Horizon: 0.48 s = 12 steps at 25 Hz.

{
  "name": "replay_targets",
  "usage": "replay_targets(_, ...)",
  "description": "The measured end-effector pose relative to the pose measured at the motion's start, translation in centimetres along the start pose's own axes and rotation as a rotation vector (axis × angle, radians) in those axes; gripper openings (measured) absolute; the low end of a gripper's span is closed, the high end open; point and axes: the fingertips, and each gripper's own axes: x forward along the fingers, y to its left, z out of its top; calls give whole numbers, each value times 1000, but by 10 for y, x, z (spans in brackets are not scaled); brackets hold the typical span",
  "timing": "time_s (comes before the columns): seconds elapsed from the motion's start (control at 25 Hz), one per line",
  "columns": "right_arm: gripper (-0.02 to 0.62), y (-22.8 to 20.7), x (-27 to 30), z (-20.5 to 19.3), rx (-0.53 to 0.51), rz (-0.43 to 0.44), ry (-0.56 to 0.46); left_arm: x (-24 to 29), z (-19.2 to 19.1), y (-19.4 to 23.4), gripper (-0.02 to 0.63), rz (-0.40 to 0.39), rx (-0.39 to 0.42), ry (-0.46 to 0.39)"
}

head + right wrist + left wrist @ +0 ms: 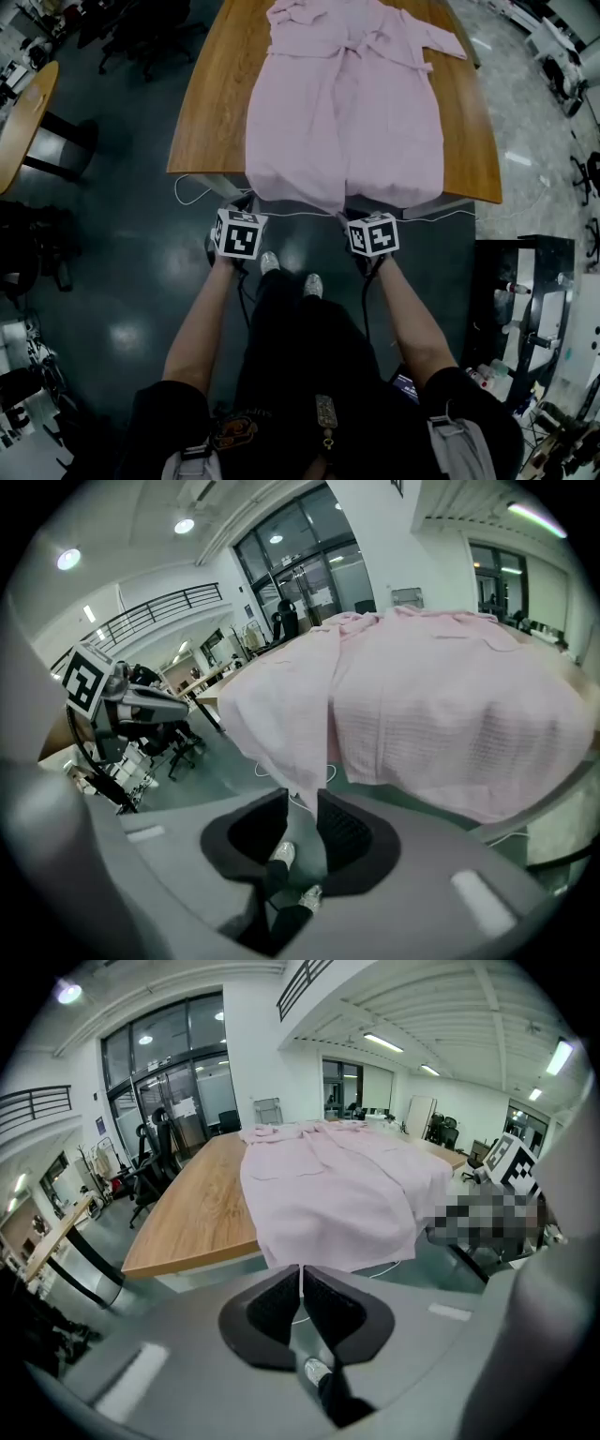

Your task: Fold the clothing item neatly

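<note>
Grabbing robe (pixel 342 112) hem at near edge of table (pixel 211 103)
Hem pinched in left gripper (pixel 301 1277); right gripper (pixel 302 822) half-open round it, should clamp before lifting

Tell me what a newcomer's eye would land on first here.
The pink robe is spread along the wooden table, its hem drooping over the near edge. Just below that hem, the left gripper has its jaws together and the right gripper has them apart.
</note>
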Motion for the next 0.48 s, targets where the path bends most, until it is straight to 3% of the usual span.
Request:
replay_targets(0.16,87,-6,-21,18,-10,3,-52,0,20,-4,20,-11,12,-24)
replay_targets(0.48,87,-21,-46,105,-53,-20,-186,9,75,-10,18,-42,12,-96)
